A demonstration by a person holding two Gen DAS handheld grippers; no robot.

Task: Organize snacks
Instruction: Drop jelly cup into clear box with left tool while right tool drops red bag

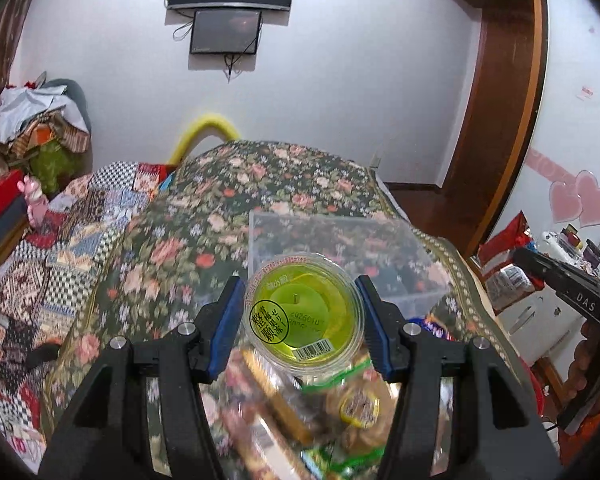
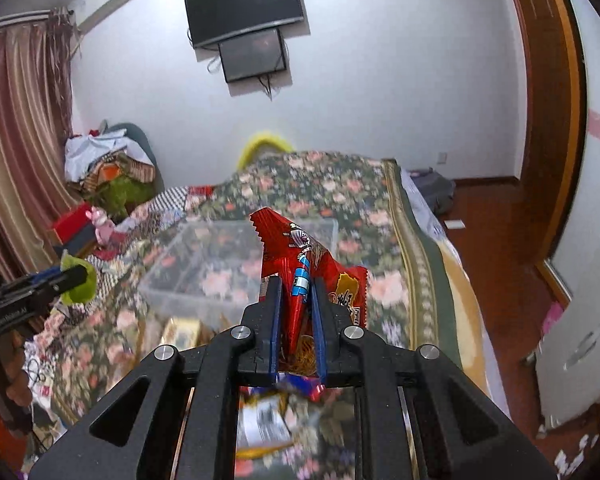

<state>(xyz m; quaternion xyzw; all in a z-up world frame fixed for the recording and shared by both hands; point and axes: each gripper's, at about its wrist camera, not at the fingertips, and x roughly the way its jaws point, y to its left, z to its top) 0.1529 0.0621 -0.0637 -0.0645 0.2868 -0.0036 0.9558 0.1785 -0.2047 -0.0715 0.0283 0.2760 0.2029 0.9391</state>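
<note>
My left gripper (image 1: 302, 294) is shut on a clear cup of green jelly (image 1: 304, 312), its sealed lid facing me, held above the floral bed cover. A clear plastic bin (image 1: 340, 248) stands just beyond it. My right gripper (image 2: 296, 292) is shut on a red snack packet (image 2: 300, 256), held upright above the bed, with the same clear bin (image 2: 220, 256) ahead and to the left. The left gripper with the green cup shows at the left edge of the right wrist view (image 2: 66, 280). The right gripper shows at the right edge of the left wrist view (image 1: 564, 288).
Several loose snack packets (image 1: 340, 400) lie on the bed below the grippers, also in the right wrist view (image 2: 260, 420). The floral bed cover (image 2: 360, 200) stretches to the far wall. Clutter and boxes (image 1: 28, 184) sit at the left. A wooden door frame (image 1: 496, 112) stands at the right.
</note>
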